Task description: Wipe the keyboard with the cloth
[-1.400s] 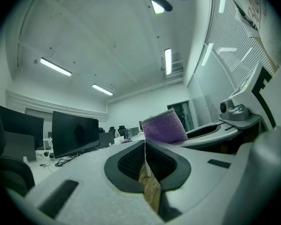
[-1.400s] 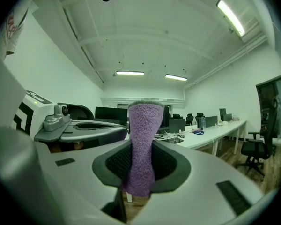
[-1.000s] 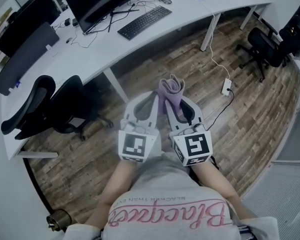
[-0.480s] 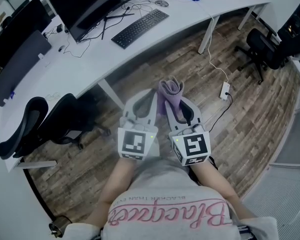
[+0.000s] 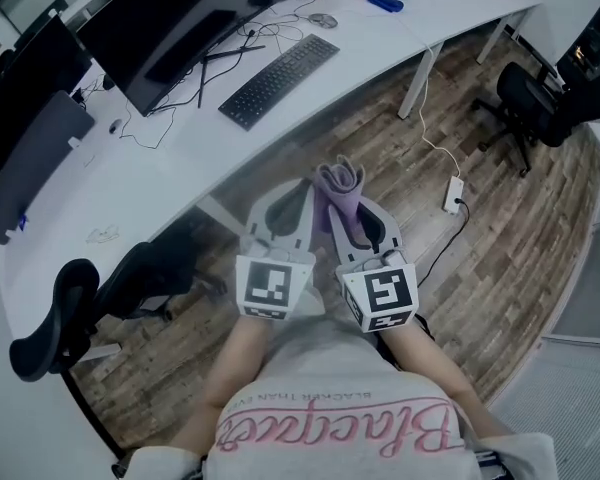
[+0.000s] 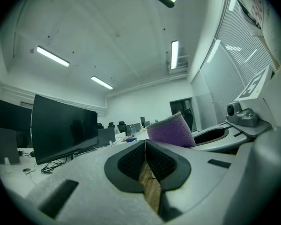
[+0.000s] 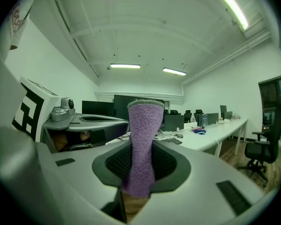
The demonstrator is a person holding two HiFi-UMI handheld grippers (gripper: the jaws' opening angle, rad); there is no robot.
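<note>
The task is judged to be at the approach stage: the cloth is secured, and no wiping is evident. The right gripper [image 7: 140, 168] is clamped on the purple cloth [image 7: 143, 125], which stands upright between its jaws and projects above them. The left gripper [image 6: 145, 161] has its jaws closed together with nothing between them. In the head view, both grippers are held side by side close to the person's body, above the wooden floor [image 5: 500, 218]. The keyboard [image 5: 280, 80] lies on the white desk [image 5: 430, 8] in front of a dark monitor [image 5: 170, 28], well apart from both grippers; the cloth does not touch it. Remaining steps, as judged: carry the cloth to the desk, lower it onto the keys, and pass it along the full key area.
</note>
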